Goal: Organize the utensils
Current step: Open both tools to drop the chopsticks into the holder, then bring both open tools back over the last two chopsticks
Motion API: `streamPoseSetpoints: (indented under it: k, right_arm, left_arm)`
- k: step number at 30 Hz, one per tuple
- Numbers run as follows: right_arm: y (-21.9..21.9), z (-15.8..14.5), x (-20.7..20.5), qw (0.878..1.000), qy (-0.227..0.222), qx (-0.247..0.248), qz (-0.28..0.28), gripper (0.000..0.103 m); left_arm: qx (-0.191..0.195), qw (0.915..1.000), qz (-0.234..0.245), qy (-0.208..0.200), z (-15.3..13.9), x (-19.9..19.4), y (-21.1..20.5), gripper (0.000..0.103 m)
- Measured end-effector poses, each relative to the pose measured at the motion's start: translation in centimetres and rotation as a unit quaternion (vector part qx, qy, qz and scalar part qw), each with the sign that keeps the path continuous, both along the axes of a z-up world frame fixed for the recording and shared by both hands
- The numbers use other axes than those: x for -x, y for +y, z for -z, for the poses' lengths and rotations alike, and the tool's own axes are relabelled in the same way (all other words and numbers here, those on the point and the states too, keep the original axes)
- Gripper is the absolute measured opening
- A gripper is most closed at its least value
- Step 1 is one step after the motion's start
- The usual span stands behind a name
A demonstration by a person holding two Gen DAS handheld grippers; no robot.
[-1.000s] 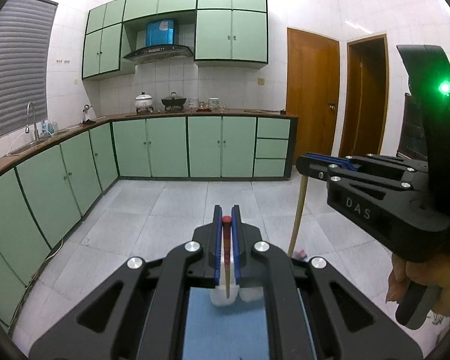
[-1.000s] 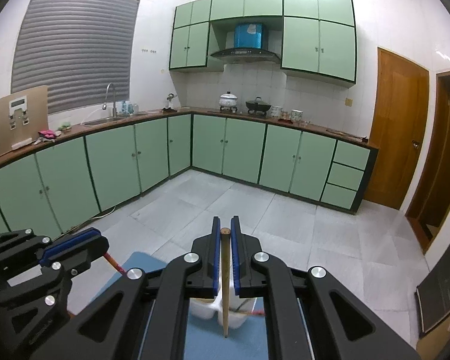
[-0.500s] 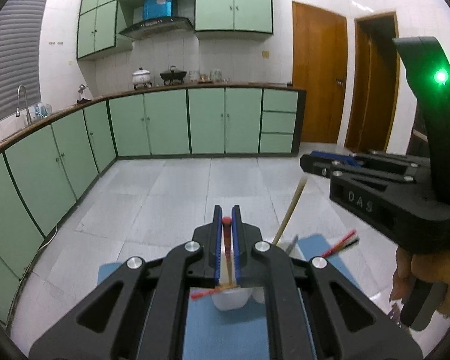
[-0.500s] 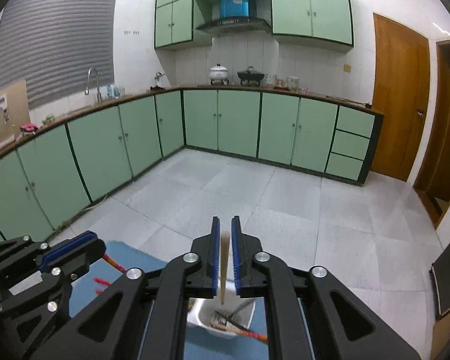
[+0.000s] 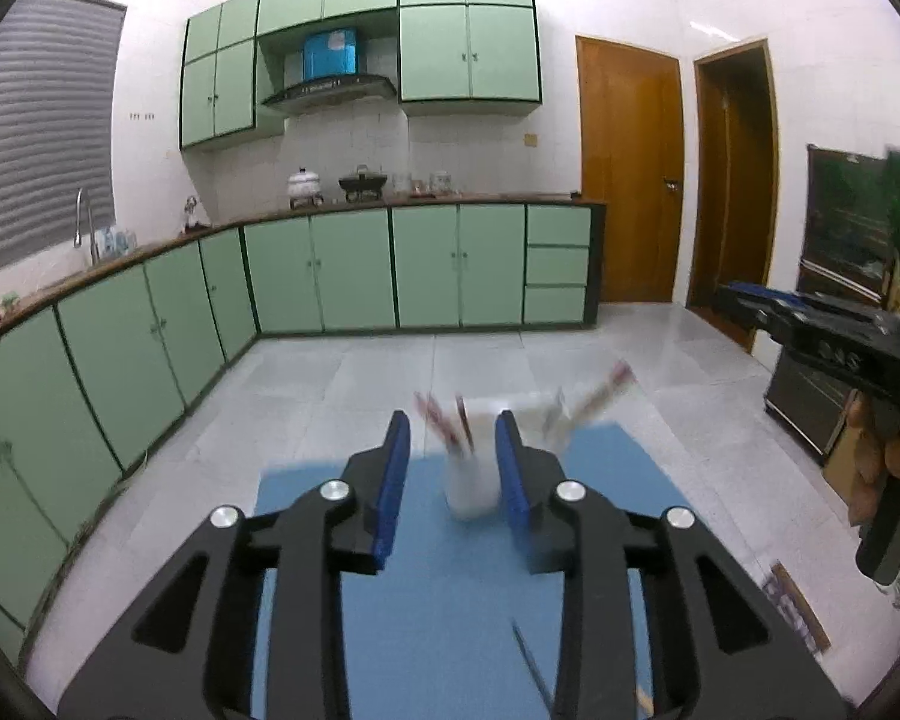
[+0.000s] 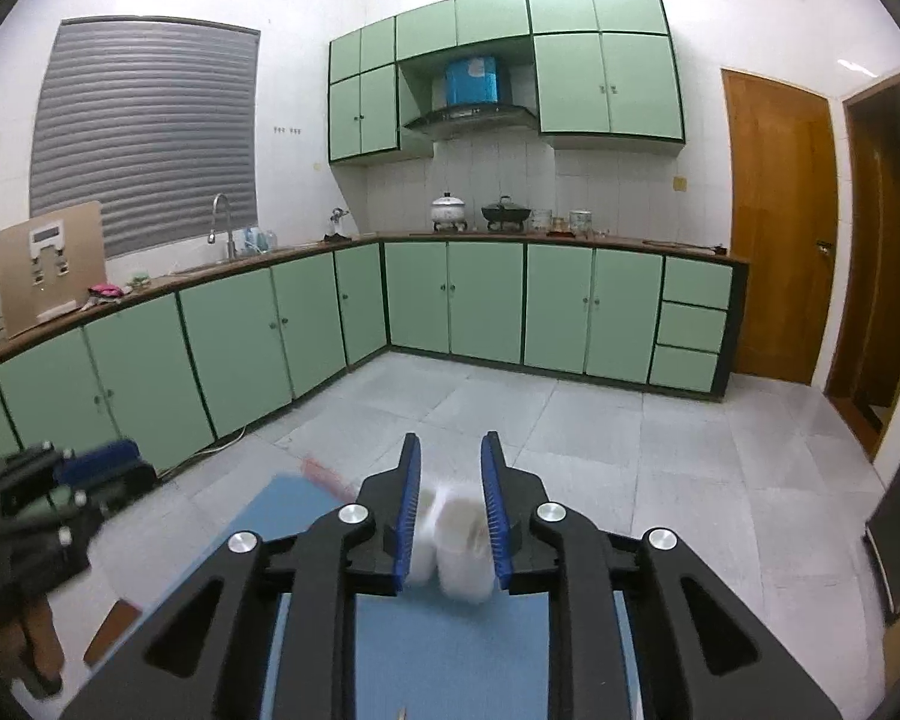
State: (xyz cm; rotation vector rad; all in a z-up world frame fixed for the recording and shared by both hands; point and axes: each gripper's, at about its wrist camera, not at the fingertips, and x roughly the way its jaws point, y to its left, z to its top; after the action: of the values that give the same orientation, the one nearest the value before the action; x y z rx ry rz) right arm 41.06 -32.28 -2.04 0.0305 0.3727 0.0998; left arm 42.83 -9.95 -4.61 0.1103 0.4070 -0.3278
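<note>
Two white cups stand side by side on a blue mat (image 5: 450, 630). The left wrist view shows the nearer cup (image 5: 471, 492) holding red chopsticks (image 5: 444, 423) and the other cup (image 5: 543, 420) with red-tipped sticks (image 5: 606, 387) leaning right. My left gripper (image 5: 451, 438) is opening just before the nearer cup, with nothing between its pads. My right gripper (image 6: 451, 450) is opening too, its pads bare, and the cups (image 6: 465, 546) show blurred beyond its fingers. Each gripper appears at the other view's edge: the right gripper (image 5: 744, 297) and the left gripper (image 6: 99, 462).
A thin dark utensil (image 5: 528, 660) lies on the mat near the front edge. The mat (image 6: 450, 648) sits on a pale tiled surface. Green cabinets (image 6: 240, 348) line the left and back walls. A dark appliance (image 5: 840, 252) stands at the right, beside wooden doors (image 5: 627, 180).
Both grippers sank toward the cups and parted their jaws. The red chopstick has left the left gripper and the wooden one has left the right gripper.
</note>
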Motion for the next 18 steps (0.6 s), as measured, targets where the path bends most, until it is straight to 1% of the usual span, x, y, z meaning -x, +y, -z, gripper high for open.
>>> streamPoseSetpoints:
  k: [1, 2, 3, 4, 5, 7, 8, 9, 10, 11, 12, 13, 14, 18]
  right_arm:
    - [0.1, 1.7, 2.2, 1.000, 0.002, 0.003, 0.006, 0.021]
    - [0.2, 4.1, 4.8, 1.000, 0.011, 0.005, 0.013, 0.021]
    - [0.3, 5.8, 6.4, 1.000, 0.019, 0.001, 0.017, 0.021]
    - [0.5, 8.2, 8.5, 0.999, 0.031, -0.002, 0.024, 0.021]
    - [0.7, 10.6, 10.6, 0.999, 0.042, -0.003, 0.034, 0.021]
    - [1.1, 14.6, 13.7, 0.996, 0.068, -0.014, 0.047, 0.021]
    - [1.5, 16.8, 15.2, 0.995, 0.085, -0.023, 0.052, 0.021]
    - [1.9, 18.6, 16.6, 0.993, 0.098, -0.030, 0.054, 0.021]
    - [2.3, 20.1, 17.6, 0.992, 0.109, -0.033, 0.055, 0.021]
    - [2.8, 21.7, 18.7, 0.990, 0.122, -0.041, 0.056, 0.021]
    - [3.1, 22.5, 19.3, 0.989, 0.126, -0.045, 0.057, 0.021]
    - [3.6, 23.5, 19.9, 0.989, 0.131, -0.043, 0.056, 0.021]
    - [4.2, 24.1, 20.2, 0.989, 0.134, -0.040, 0.052, 0.021]
    - [5.5, 24.4, 19.7, 0.989, 0.135, -0.035, 0.046, 0.021]
  left_arm:
    - [-0.006, 0.9999, -0.008, 0.002, 1.5, 2.2, 0.4, 0.030]
    - [-0.010, 0.9998, -0.013, 0.007, 3.0, 4.1, 0.7, 0.031]
    - [-0.002, 0.9996, -0.019, 0.020, 4.6, 5.9, 1.1, 0.031]
    - [0.006, 0.9992, -0.022, 0.032, 6.1, 7.5, 1.3, 0.031]
    - [0.007, 0.9989, -0.028, 0.036, 7.2, 8.6, 1.4, 0.031]
    - [0.018, 0.9973, -0.050, 0.051, 10.4, 11.5, 1.7, 0.034]
    - [0.019, 0.9965, -0.052, 0.063, 12.2, 12.8, 1.4, 0.034]
    - [0.018, 0.9960, -0.053, 0.069, 13.2, 13.6, 1.2, 0.034]
    - [0.014, 0.9948, -0.049, 0.088, 15.2, 14.7, 0.6, 0.034]
    - [0.010, 0.9939, -0.046, 0.100, 16.2, 15.2, 0.3, 0.034]
    - [0.005, 0.9923, -0.046, 0.115, 17.7, 15.9, 0.0, 0.034]
    - [0.003, 0.9911, -0.047, 0.125, 18.4, 16.2, -0.1, 0.034]
    - [0.002, 0.9905, -0.048, 0.129, 18.8, 16.5, 0.0, 0.034]
    - [0.001, 0.9897, -0.062, 0.129, 19.4, 17.1, 0.7, 0.034]
